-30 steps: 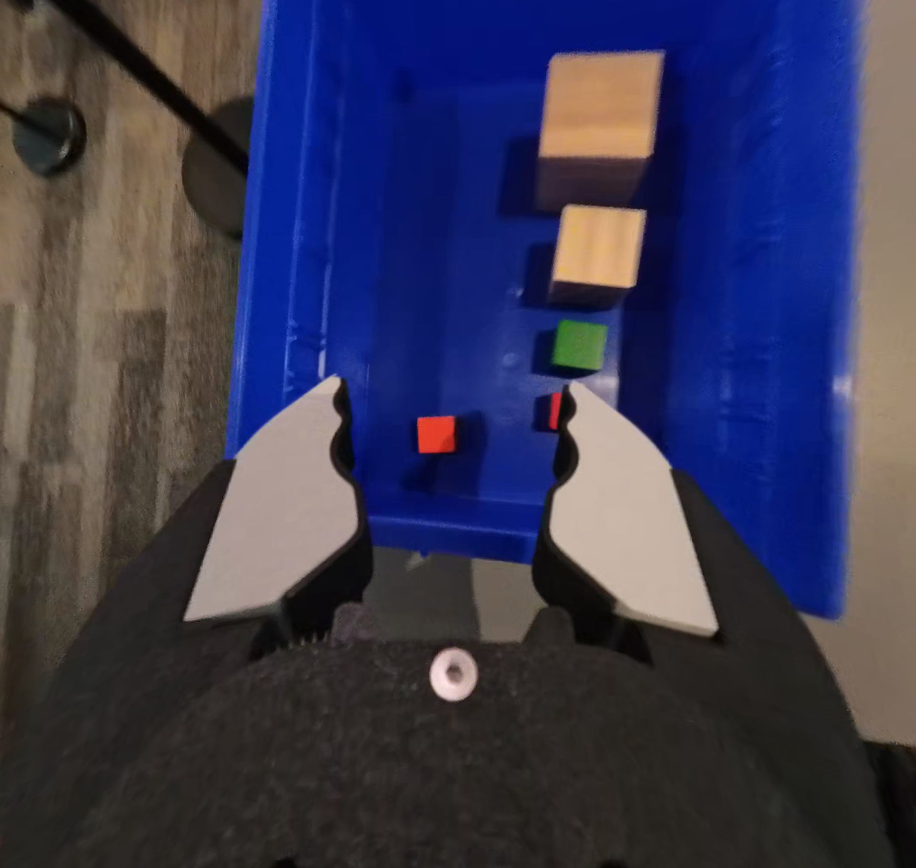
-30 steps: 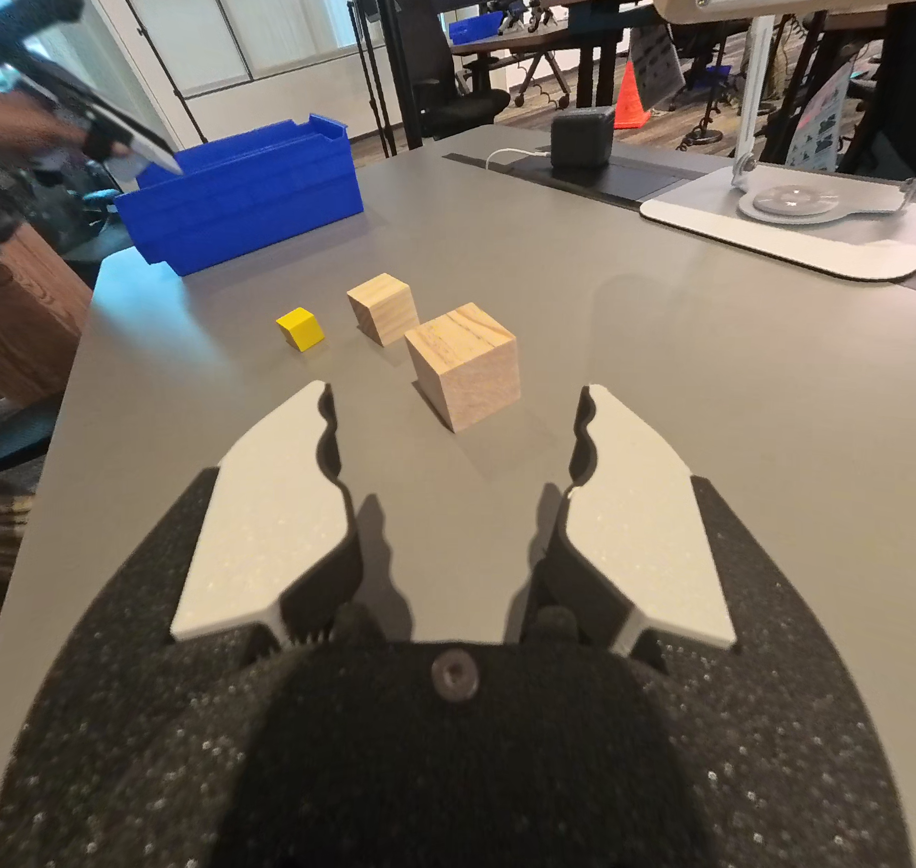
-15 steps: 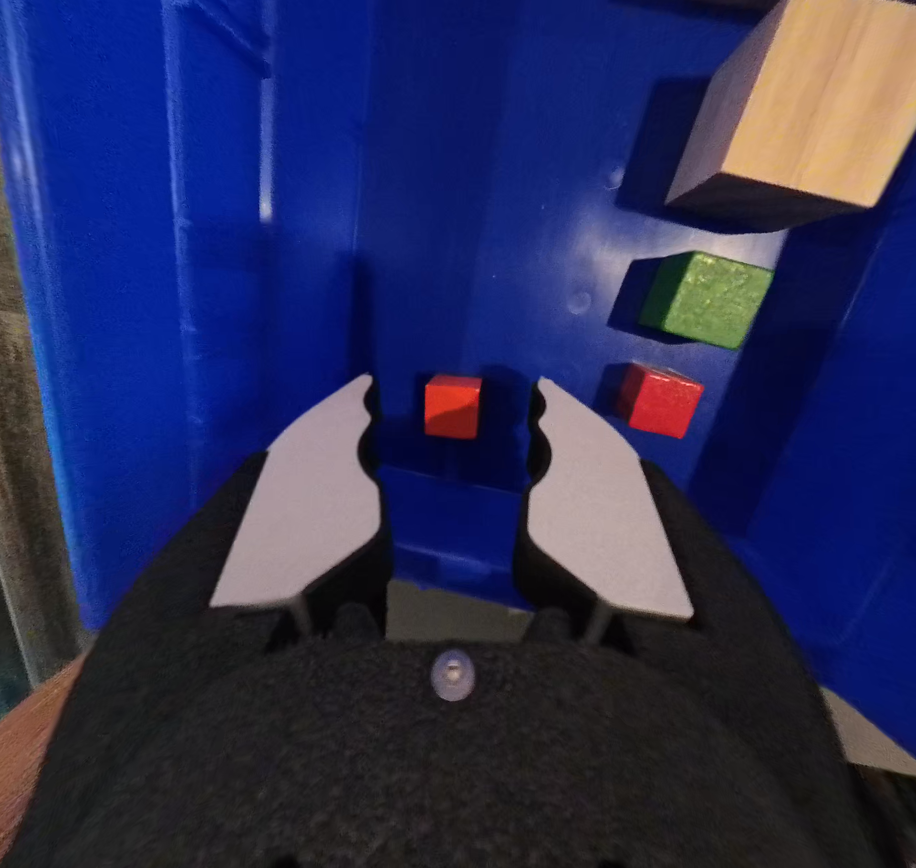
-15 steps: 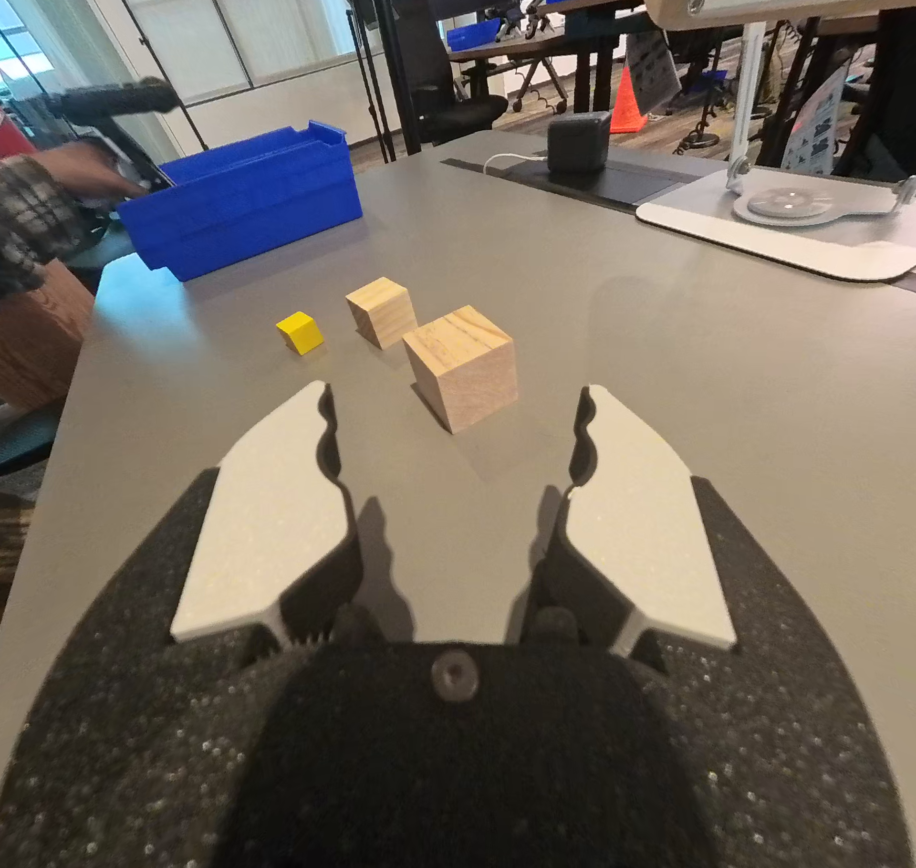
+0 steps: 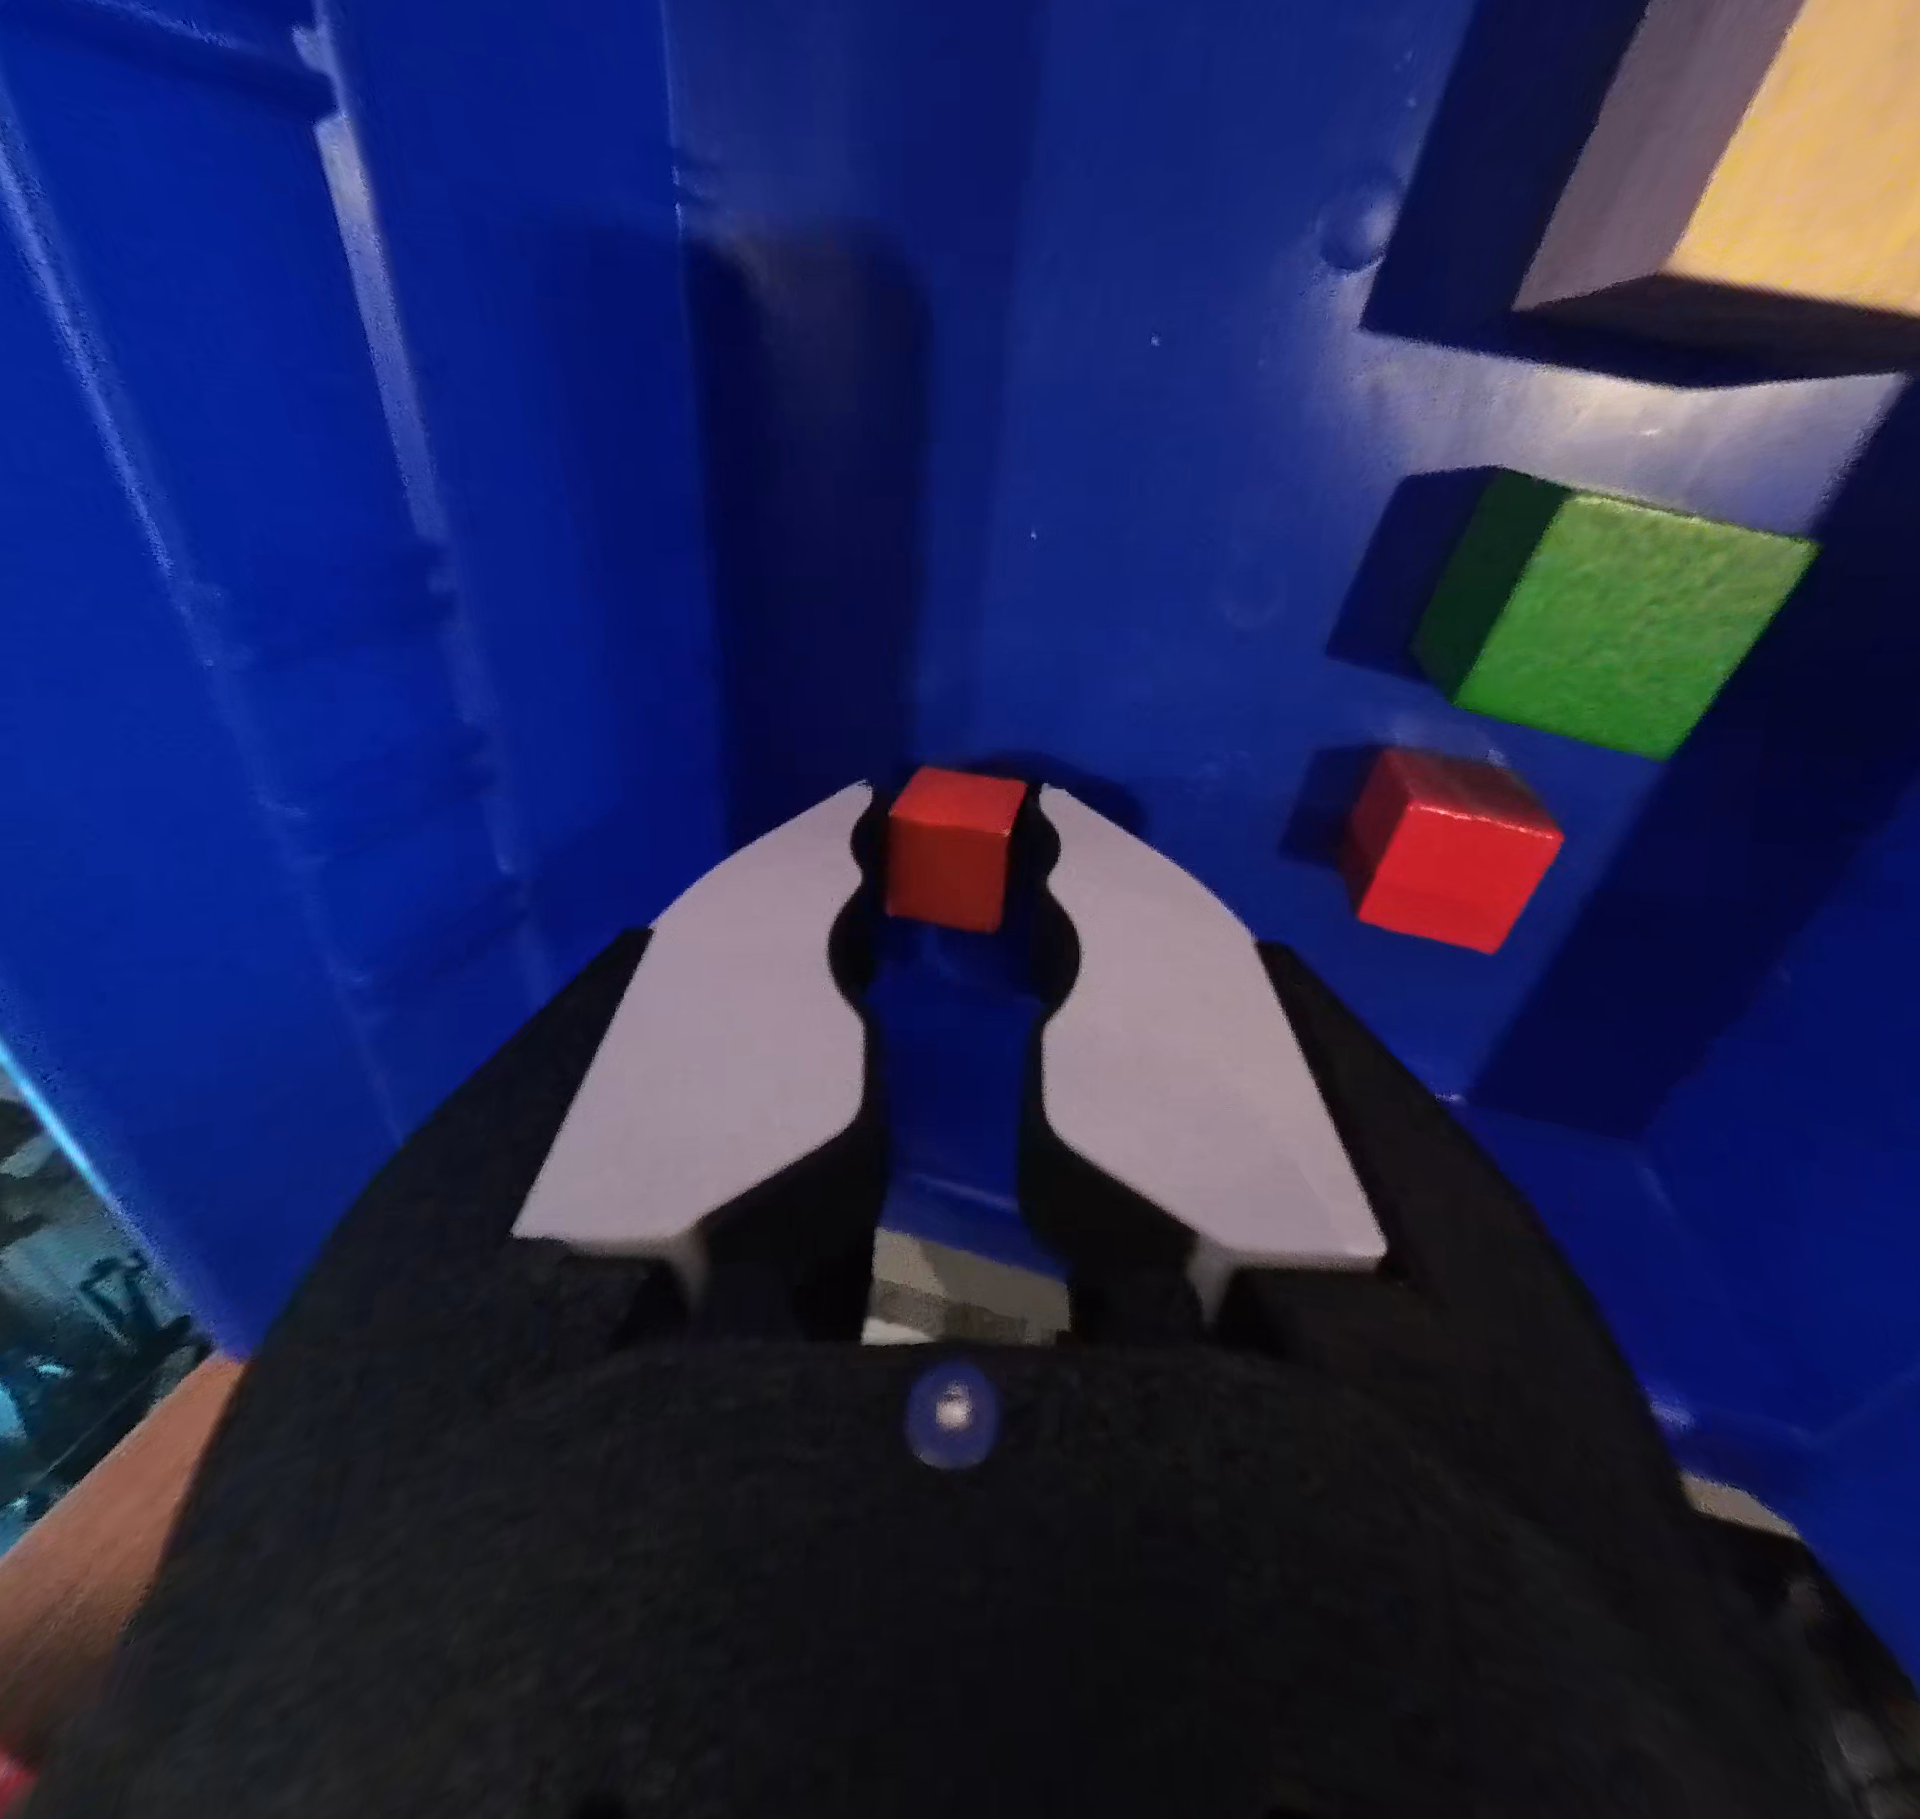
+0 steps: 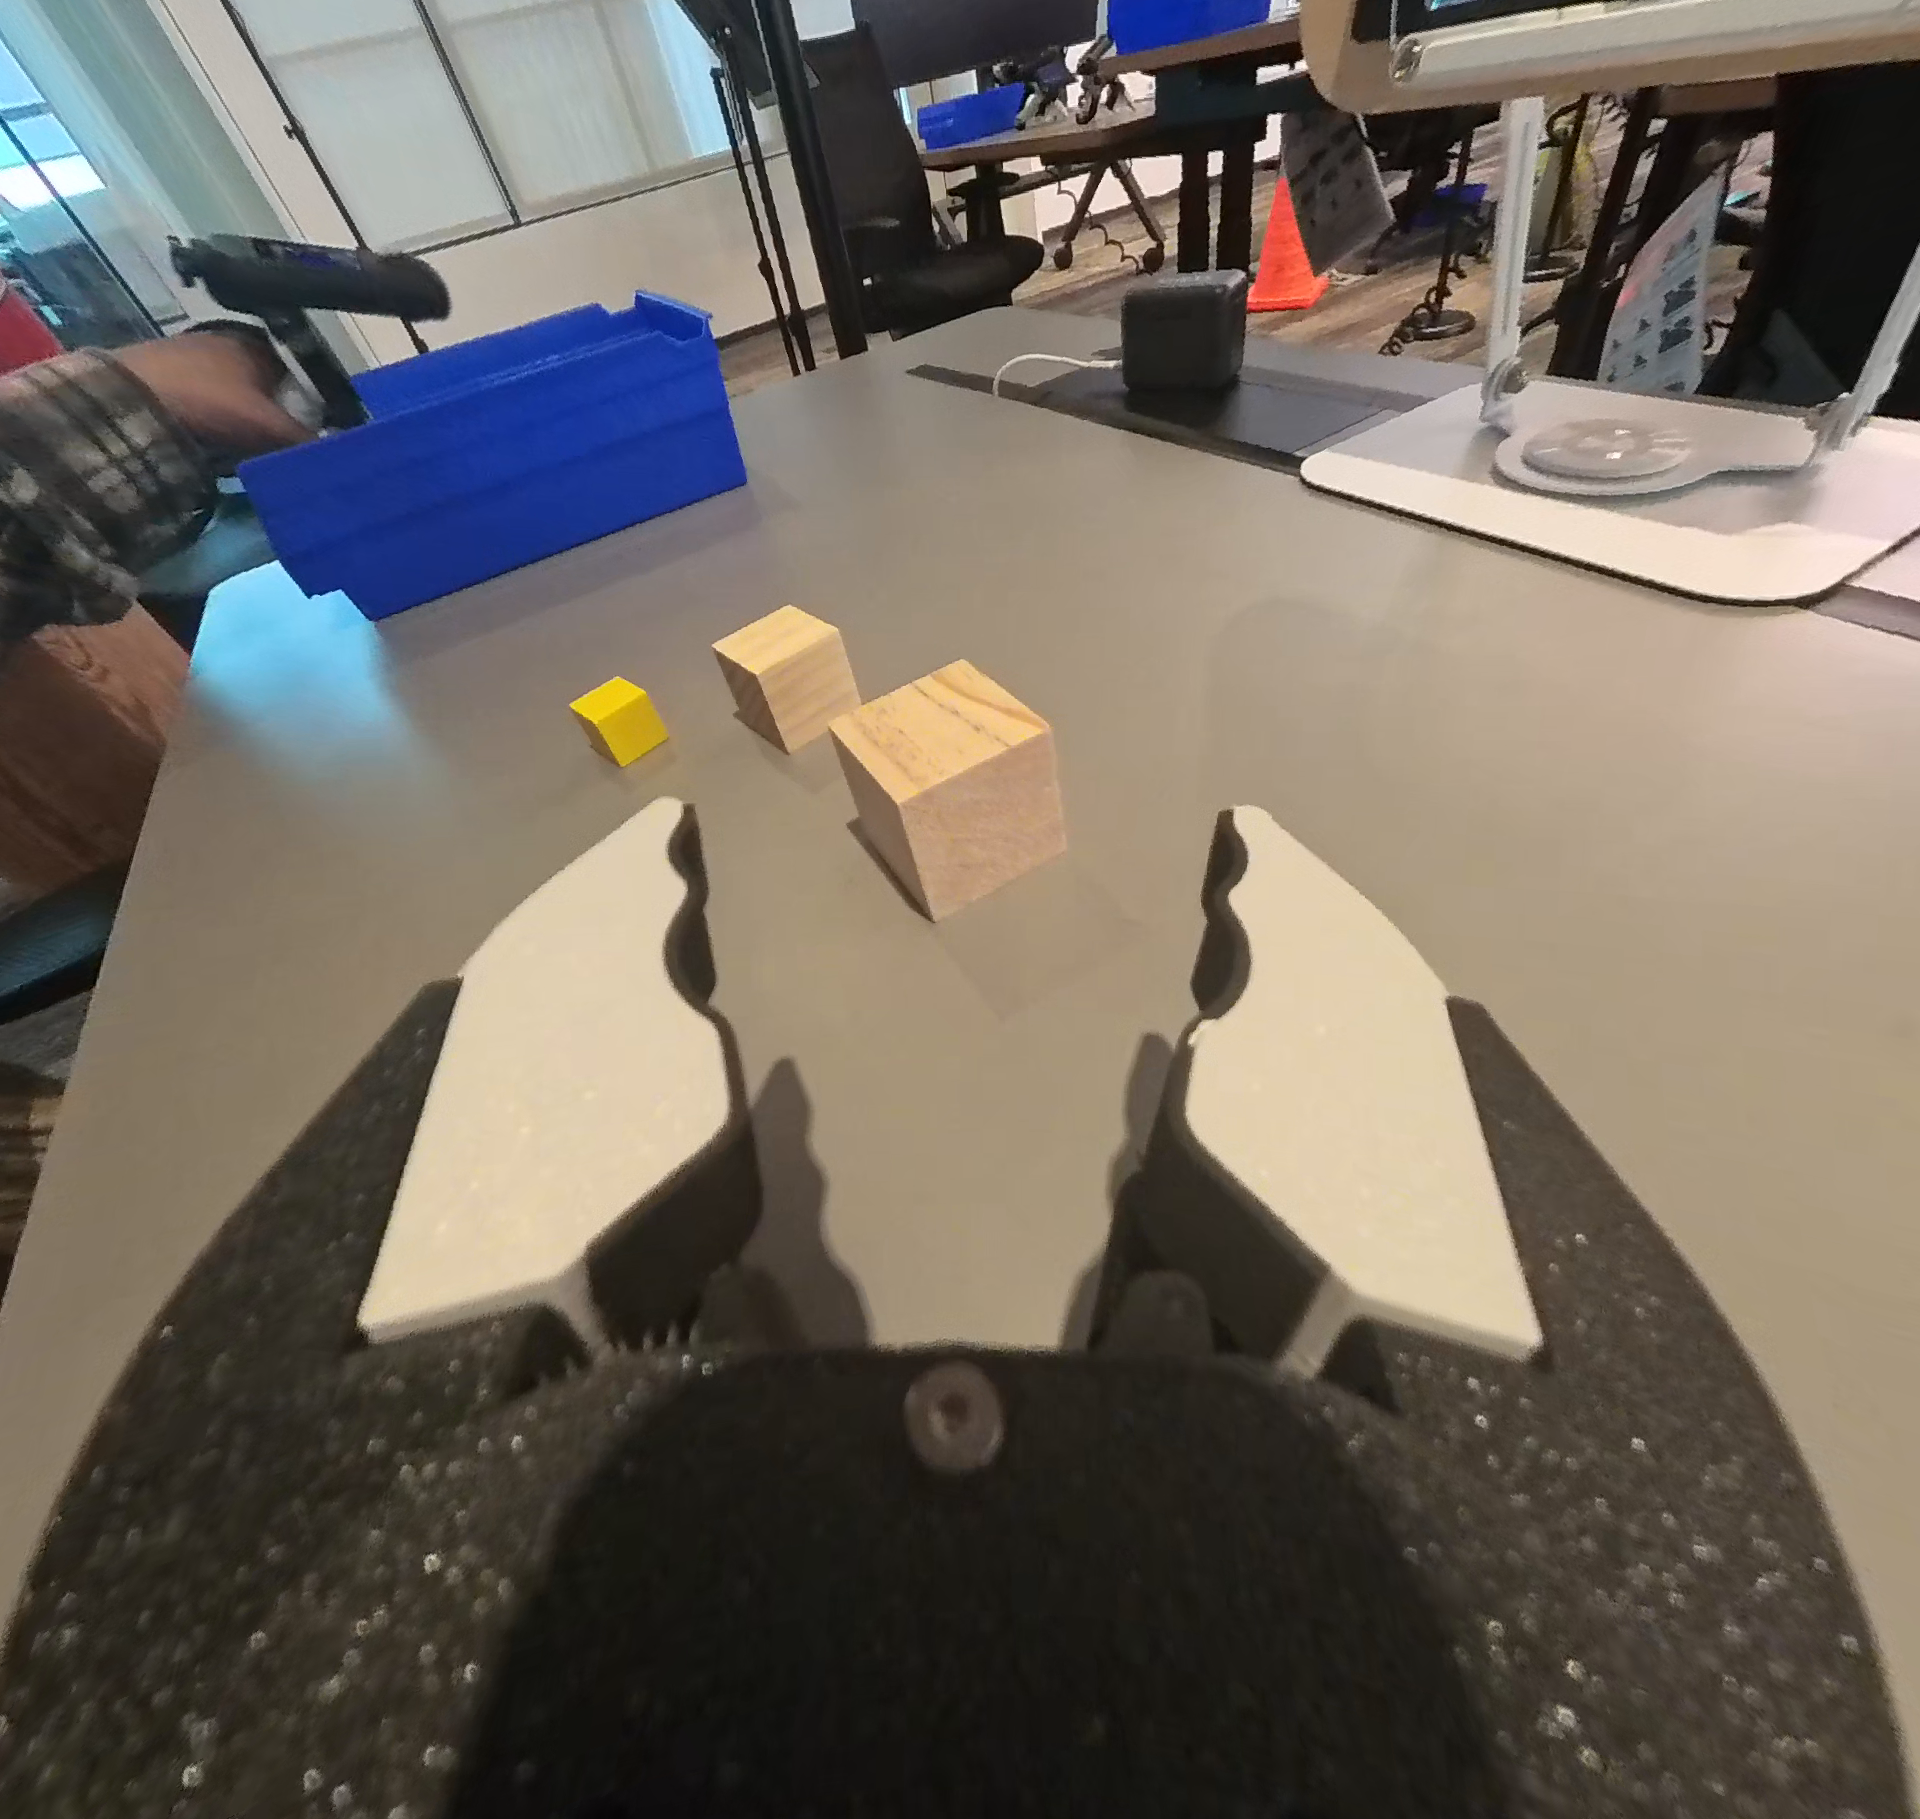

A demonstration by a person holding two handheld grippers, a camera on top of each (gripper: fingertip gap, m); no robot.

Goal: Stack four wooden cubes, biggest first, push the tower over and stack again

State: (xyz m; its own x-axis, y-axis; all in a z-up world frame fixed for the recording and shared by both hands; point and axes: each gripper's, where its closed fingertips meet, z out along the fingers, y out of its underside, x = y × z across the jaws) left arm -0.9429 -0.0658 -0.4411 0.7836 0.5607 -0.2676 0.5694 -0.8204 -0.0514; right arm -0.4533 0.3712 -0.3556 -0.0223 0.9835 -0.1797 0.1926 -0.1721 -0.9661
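My left gripper (image 5: 954,801) is down inside the blue bin (image 5: 520,419) and shut on a tiny red cube (image 5: 951,860) at its fingertips. A second red cube (image 5: 1449,850), a green cube (image 5: 1610,626) and a plain wooden cube (image 5: 1766,138) lie on the bin floor to the right. My right gripper (image 6: 951,834) is open and empty just above the grey table (image 6: 1455,782). In front of it stand a large wooden cube (image 6: 951,782), a smaller wooden cube (image 6: 787,673) and a small yellow cube (image 6: 619,720).
The blue bin (image 6: 499,455) stands at the table's far left corner, with a person's sleeve (image 6: 73,491) and the other gripper above it. A black box (image 6: 1184,330) on a dark mat and a white board (image 6: 1662,512) lie at the back right. My hands' fingertips stand some 65 cm from each other.
My left gripper has gone deeper into the bin and closed its fingers on the tiny red cube. My right gripper has stayed in place.
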